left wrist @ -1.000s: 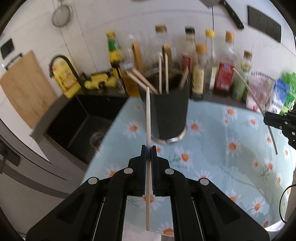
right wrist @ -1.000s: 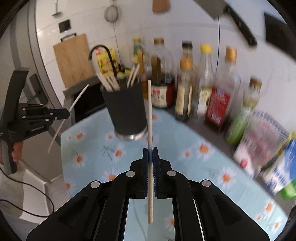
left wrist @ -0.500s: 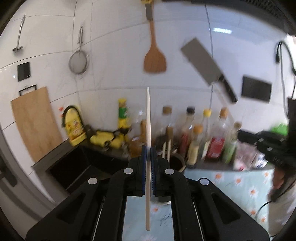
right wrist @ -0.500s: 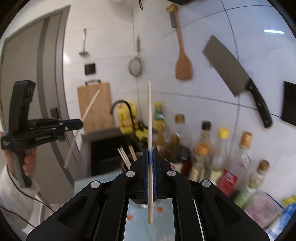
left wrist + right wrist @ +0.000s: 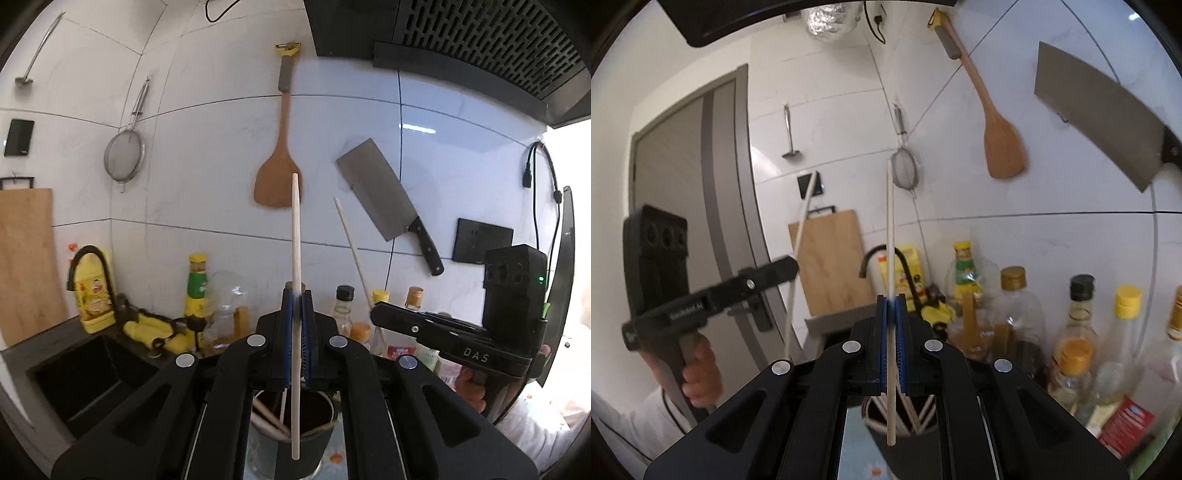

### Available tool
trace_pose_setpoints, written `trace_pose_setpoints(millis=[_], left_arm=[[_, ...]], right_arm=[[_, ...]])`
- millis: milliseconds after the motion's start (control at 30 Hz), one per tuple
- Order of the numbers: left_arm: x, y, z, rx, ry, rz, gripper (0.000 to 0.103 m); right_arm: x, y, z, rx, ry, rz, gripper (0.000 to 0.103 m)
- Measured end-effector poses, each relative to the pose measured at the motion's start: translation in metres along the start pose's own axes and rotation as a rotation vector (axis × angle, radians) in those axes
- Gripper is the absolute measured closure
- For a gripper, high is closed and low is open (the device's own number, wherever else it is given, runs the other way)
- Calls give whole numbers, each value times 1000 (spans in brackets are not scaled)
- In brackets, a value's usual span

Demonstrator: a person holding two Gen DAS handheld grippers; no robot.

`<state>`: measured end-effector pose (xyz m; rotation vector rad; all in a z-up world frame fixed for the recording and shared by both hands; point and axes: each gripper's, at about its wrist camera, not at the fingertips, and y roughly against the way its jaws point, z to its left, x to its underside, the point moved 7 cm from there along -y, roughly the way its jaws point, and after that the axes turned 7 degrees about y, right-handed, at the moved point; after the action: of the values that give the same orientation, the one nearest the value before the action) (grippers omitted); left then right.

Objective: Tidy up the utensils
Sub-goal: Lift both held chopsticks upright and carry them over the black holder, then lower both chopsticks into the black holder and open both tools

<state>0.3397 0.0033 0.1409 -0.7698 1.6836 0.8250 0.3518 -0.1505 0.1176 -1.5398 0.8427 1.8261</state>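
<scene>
- Left tool (image 5: 296,325): clamped on upright chopstick (image 5: 296,236), over cup (image 5: 295,435).
- R tool (image 5: 892,325): clamped on 2nd chopstick (image 5: 890,229), also above cup w/ sticks.

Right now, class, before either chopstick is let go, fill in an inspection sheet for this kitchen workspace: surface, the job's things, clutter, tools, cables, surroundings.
Surface: flowered tablecloth, barely in view.
Job's things: dark utensil cup already holding several chopsticks; left chopstick and right chopstick both upright above it.
Clutter: sauce bottles and a yellow bottle along the wall.
Tools: left tool shut on its chopstick; right tool likewise.
Cables: black cord hanging beside the wall socket.
Surroundings: cleaver, wooden spatula, strainer, cutting board, black sink, grey door.
</scene>
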Motion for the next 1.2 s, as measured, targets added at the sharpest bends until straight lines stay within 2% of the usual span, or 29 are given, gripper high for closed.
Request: trace_pose_setpoints(millis=[233, 433, 533, 667, 933, 1033, 1200], left_arm=[[20, -39, 14, 53, 33, 7, 98], [34, -60, 26, 77, 59, 1, 98], [43, -66, 30, 81, 61, -1, 98], [56, -70, 33, 83, 77, -3, 98], [85, -77, 36, 76, 92, 60, 98], [95, -75, 37, 60, 95, 93, 98], [104, -70, 40, 24, 100, 141, 98]], right_arm=[[-3, -20, -17, -87, -14, -68, 98], [11, -38, -26, -143, -20, -80, 98], [22, -47, -31, -143, -18, -67, 98], [44, -61, -38, -143, -45, -26, 98], [78, -73, -35, -162, -71, 60, 98], [88, -75, -29, -158, -50, 102, 98], [99, -79, -18, -102, 16, 189, 98]])
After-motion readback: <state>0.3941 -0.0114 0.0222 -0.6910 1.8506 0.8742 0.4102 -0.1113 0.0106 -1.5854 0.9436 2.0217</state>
